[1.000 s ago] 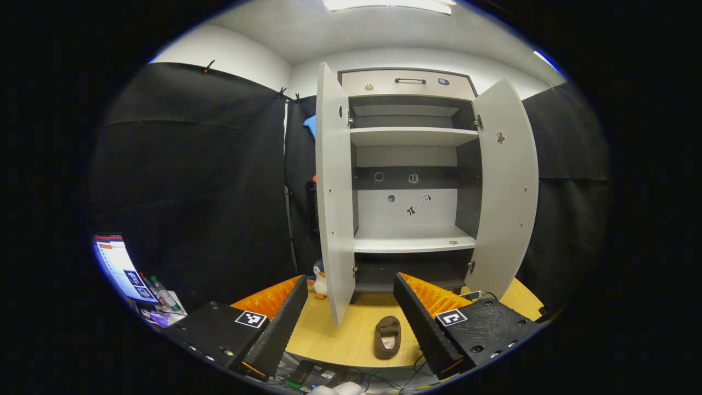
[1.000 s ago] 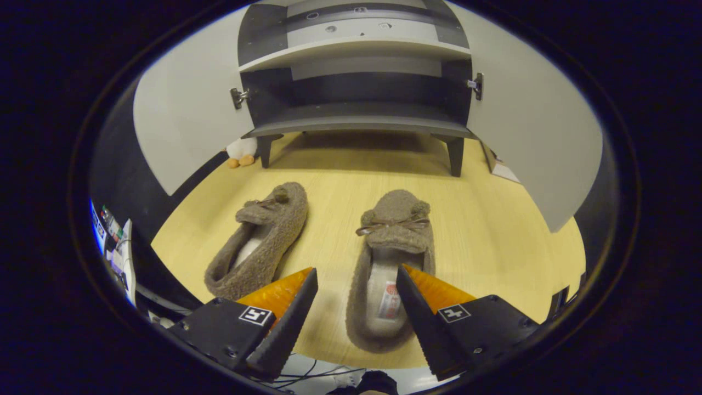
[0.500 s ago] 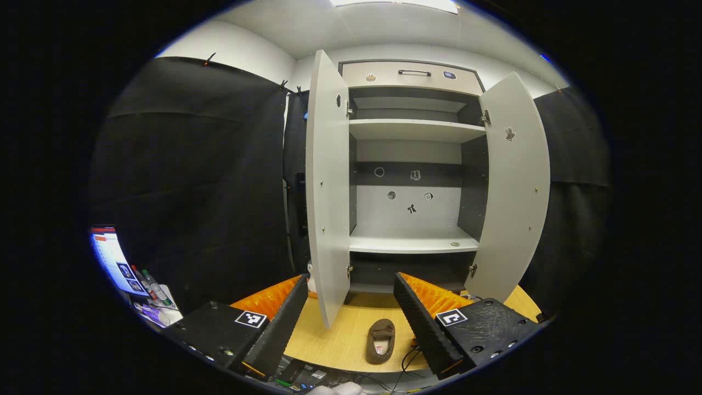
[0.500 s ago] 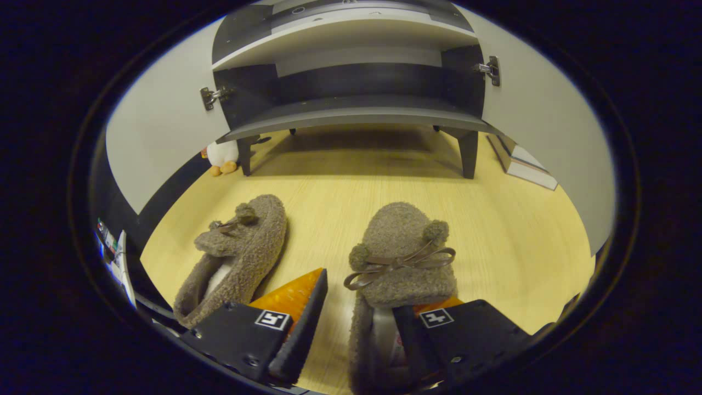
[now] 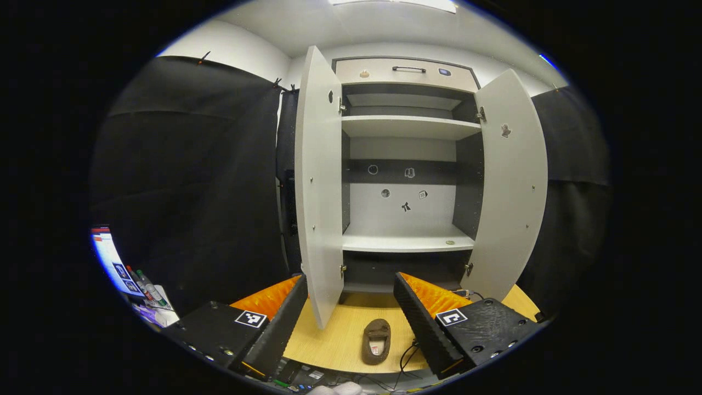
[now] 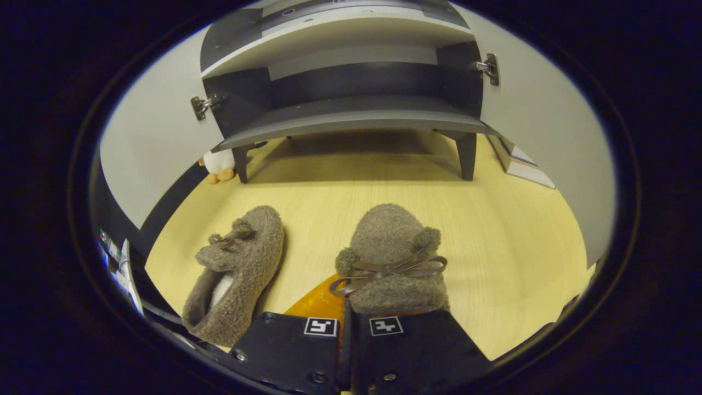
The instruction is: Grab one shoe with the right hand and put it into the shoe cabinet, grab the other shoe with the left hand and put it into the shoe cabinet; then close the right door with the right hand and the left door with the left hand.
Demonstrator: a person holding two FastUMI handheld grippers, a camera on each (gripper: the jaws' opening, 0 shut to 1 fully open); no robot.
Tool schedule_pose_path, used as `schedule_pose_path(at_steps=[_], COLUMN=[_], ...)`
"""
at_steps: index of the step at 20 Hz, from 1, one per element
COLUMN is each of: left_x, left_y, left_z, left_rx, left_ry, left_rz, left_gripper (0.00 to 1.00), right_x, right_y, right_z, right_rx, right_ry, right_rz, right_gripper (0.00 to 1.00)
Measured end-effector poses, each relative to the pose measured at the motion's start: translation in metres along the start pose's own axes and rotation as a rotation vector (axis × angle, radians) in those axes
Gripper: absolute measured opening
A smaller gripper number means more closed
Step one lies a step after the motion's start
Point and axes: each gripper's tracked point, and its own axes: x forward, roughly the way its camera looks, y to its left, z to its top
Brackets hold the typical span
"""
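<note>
Two fuzzy brown slippers with bows lie on the wooden table (image 6: 510, 236) in front of the shoe cabinet (image 6: 351, 118). My right gripper (image 6: 346, 307) is down at the table, shut on the right slipper (image 6: 392, 258) at its opening edge, toe pointing at the cabinet. The left slipper (image 6: 241, 269) lies free beside it. My left gripper (image 5: 351, 296) is held high and back, open with nothing between its fingers. In the left gripper view the cabinet shelf (image 5: 406, 241) is bare, its left door (image 5: 318, 186) and right door (image 5: 510, 181) stand open, and one slipper (image 5: 376, 341) lies below.
A penguin plush (image 6: 219, 163) sits by the cabinet's left leg. A flat box (image 6: 521, 164) lies behind the right door (image 6: 548, 148). A lit screen (image 5: 112, 260) and bottles (image 5: 145, 280) stand off the table's left, with cables at its near edge.
My right gripper dropped down over the right slipper and shut on its edge. My left gripper drew back a little, staying open.
</note>
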Motion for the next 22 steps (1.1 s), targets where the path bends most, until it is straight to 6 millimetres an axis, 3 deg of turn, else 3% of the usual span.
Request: schedule_pose_path(at_steps=[4,6,11,14,18,22], left_x=[-0.004,-0.006,-0.010,-0.011,-0.012,-0.012], left_y=[-0.004,-0.005,-0.007,-0.003,0.004,0.012], left_z=[0.001,-0.001,-0.009,-0.013,-0.015,-0.020], left_rx=[0.006,0.007,0.005,0.003,-0.009,-0.024], left_ry=[-0.017,-0.023,-0.023,-0.029,-0.034,-0.028], left_rz=[-0.020,-0.027,-0.036,-0.021,0.007,0.032], left_gripper=[0.96,0.96,0.96,0.96,0.96,0.96], right_x=[-0.038,-0.057,-0.112,-0.132,-0.136,-0.124], right_y=[0.014,0.023,0.049,0.064,0.072,0.076], right_z=[0.047,0.080,0.176,0.234,0.309,0.375], right_rx=[-0.038,-0.055,-0.099,-0.105,-0.124,-0.128], right_ry=[-0.088,-0.143,-0.288,-0.349,-0.403,-0.427], right_rz=[0.037,0.055,0.102,0.124,0.113,0.081], right_gripper=[0.06,0.06,0.08,0.08,0.08,0.08])
